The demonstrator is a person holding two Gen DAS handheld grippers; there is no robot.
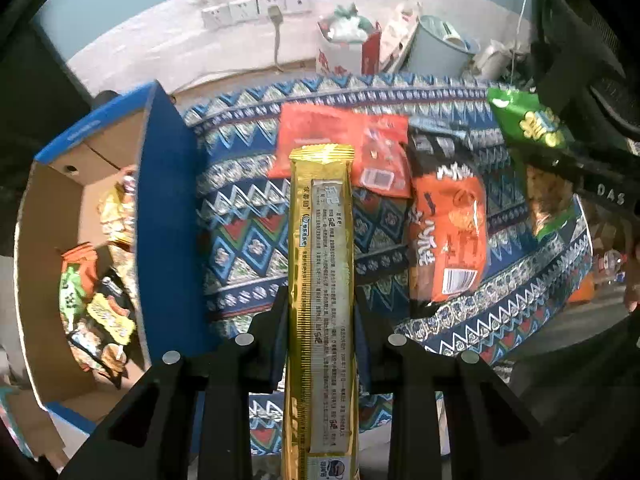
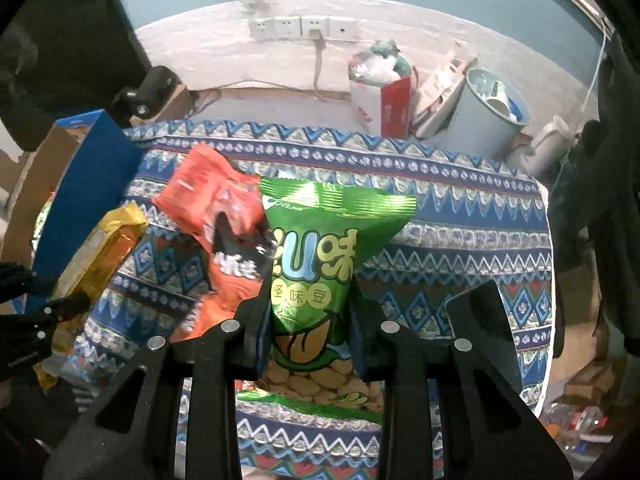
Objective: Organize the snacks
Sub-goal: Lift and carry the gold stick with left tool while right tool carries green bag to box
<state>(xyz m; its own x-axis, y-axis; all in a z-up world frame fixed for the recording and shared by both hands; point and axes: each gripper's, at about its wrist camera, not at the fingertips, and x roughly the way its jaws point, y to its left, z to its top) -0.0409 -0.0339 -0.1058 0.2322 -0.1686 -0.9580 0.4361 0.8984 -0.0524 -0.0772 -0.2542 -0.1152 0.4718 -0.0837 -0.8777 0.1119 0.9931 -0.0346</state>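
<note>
Both hands are mid-carry: each gripper has a snack lifted clear of the patterned cloth (image 2: pixel 460 208), and the step in hand looks like the transfer to the cardboard box (image 1: pixel 48 184), which already holds several packets.

The left gripper (image 1: pixel 320 304) is pinching a long gold packet (image 1: pixel 322 240) between its pads. The packet runs straight out from the jaws toward twelve o'clock in the left wrist view, its far end hanging over the red packet (image 1: pixel 340 136) on the cloth. The box sits at nine o'clock from this gripper, its blue wall just beside the packet's left.

The right gripper (image 2: pixel 310 320) is pressed together on a green bean bag (image 2: pixel 316 260), gripped low on the pouch with the sealed top fanning out toward twelve o'clock. Below it, toward ten o'clock, an orange packet (image 2: pixel 228 288) lies on the cloth, partly overlapped by the red one; blur makes its print hard to read.

Next, each hand needs to swing toward nine o'clock over the box rim and only then release. The left gripper is nearer the box, so it would probably go first; the long packet may need tilting to clear the wall.
</note>
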